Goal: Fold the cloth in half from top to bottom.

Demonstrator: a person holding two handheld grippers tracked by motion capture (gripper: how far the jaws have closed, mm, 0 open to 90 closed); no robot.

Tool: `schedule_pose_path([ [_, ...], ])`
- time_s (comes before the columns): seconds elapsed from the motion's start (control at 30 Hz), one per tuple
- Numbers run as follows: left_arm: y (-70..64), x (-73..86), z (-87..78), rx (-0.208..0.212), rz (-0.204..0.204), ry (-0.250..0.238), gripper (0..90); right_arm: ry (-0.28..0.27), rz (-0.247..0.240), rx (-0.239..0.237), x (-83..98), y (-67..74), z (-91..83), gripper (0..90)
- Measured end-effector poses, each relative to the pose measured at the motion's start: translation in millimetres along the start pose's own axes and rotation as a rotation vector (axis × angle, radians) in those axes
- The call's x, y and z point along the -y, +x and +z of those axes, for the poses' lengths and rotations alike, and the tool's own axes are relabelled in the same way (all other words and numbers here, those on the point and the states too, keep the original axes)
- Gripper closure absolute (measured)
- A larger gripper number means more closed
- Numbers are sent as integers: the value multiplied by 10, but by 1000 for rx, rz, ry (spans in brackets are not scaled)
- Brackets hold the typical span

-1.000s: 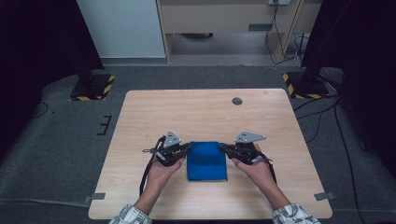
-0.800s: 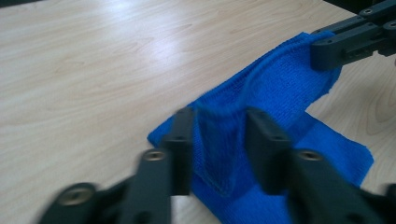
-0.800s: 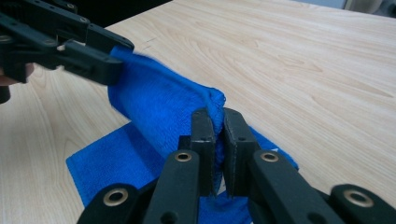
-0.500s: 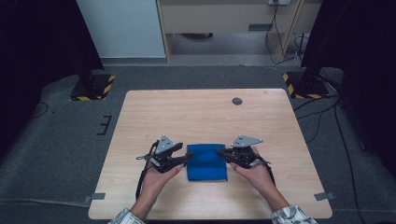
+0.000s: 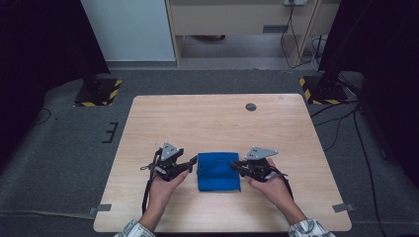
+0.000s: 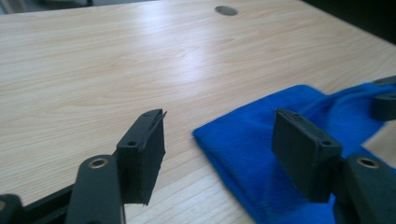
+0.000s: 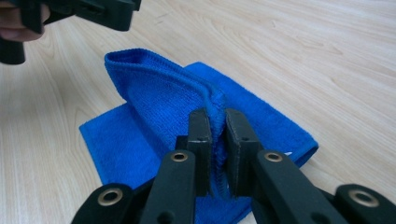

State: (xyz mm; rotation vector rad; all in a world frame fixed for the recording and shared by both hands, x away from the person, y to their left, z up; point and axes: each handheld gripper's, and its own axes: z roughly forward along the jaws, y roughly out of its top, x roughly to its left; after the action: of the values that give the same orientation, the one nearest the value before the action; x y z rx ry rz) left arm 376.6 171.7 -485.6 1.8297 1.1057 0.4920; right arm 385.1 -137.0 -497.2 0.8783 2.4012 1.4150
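A folded blue cloth (image 5: 218, 172) lies on the wooden table (image 5: 212, 118) between both hands. My left gripper (image 5: 193, 161) is at the cloth's left edge; its jaws have just been opening and stand open. In the left gripper view the cloth's corner (image 6: 243, 140) lies on the table past the left gripper's (image 6: 219, 144) spread pads, untouched. My right gripper (image 5: 235, 165) is at the cloth's right edge. In the right gripper view the right gripper (image 7: 218, 140) is shut on a raised fold of the cloth (image 7: 163, 98), lifting that edge off the table.
A small dark round grommet (image 5: 251, 106) sits in the table near its far edge. Black stands with yellow-striped bases (image 5: 99, 91) rest on the grey floor beyond the table's far corners. Bare wood stretches beyond the cloth.
The left gripper has let go of the cloth's left edge and opened. Both hands drew slightly toward the near edge. The right gripper keeps its hold.
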Motion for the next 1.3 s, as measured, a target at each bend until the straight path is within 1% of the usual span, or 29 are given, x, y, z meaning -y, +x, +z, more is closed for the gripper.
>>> schedule_pose_path([
  [0.17, 7, 57, 71, 0, -2, 37, 311, 17, -11, -8, 36, 25, -19, 801],
  [0.2, 2, 67, 83, -6, 6, 46, 305, 19, -10, -8, 42, 28, -22, 798],
  [0.23, -4, 74, 94, -1, 5, 48, 300, 21, -12, -8, 47, 31, -25, 794],
  [0.37, -34, 108, 132, 1, 24, 71, 305, 27, -15, -7, 59, 44, -34, 777],
  [0.47, -60, 127, 150, 2, 24, 74, 301, 38, -17, -7, 82, 58, -45, 758],
  [0.5, -64, 133, 151, -3, 27, 75, 298, 44, -22, -6, 92, 63, -51, 750],
  [0.57, -73, 143, 153, -17, 30, 67, 284, 54, -17, -11, 108, 75, -75, 731],
  [0.7, -112, 154, 172, -6, 34, 72, 260, 65, -24, -7, 133, 90, -112, 705],
  [0.77, -141, 156, 179, 0, 37, 74, 249, 67, -20, -8, 141, 95, -127, 679],
  [0.9, -166, 144, 186, 9, 57, 76, 236, 55, -7, -15, 127, 101, -142, 622],
  [1.03, -140, 149, 179, 1, 51, 75, 225, 52, 5, -18, 110, 112, -144, 574],
  [1.13, -149, 156, 183, -1, 48, 81, 220, 47, 13, -12, 102, 112, -140, 543],
  [1.3, -190, 167, 194, 18, 69, 86, 202, 30, 36, 5, 82, 107, -134, 455],
])
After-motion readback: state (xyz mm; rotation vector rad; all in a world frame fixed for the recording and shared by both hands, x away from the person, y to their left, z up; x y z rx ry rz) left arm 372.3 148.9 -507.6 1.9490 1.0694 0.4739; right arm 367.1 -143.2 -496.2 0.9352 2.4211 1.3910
